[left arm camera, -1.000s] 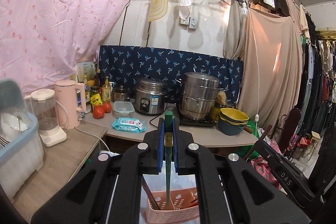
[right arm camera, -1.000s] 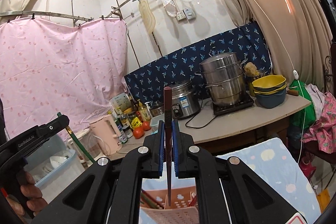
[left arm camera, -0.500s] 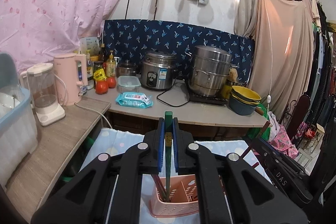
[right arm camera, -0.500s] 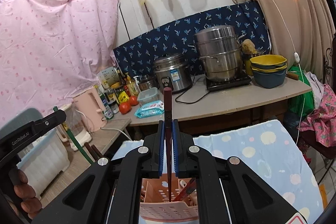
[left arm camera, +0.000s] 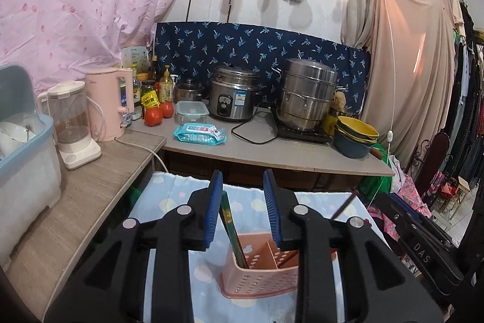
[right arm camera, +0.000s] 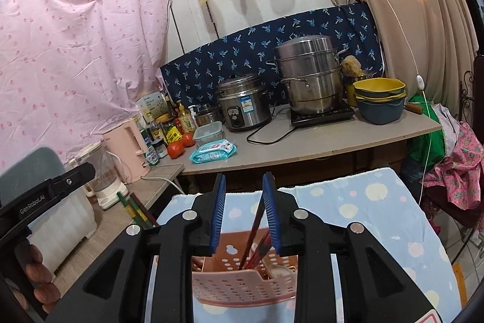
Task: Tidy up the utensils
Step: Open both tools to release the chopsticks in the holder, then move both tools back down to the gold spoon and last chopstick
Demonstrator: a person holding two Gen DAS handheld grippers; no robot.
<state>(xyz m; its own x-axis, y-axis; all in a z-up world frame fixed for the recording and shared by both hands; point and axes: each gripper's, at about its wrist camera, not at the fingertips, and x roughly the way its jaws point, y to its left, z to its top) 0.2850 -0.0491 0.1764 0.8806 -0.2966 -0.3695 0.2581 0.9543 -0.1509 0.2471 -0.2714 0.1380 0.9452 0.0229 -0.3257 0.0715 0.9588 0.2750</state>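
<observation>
- Left tongs point(left arm camera: 242, 212) spread wide, gripping nothing; green chopstick point(left arm camera: 231, 227) stands in the pink basket point(left arm camera: 260, 282), left slot.
- Right tongs point(right arm camera: 243, 211) spread too; dark red chopstick point(right arm camera: 255, 227) leans in the basket.
- Next, I reckon: lift both straight up, w/o snagging sticks or tipping the basket.

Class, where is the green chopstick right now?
In the left wrist view, the green chopstick stands tilted in the pink basket's left compartment, between the open left gripper's fingers.
</observation>
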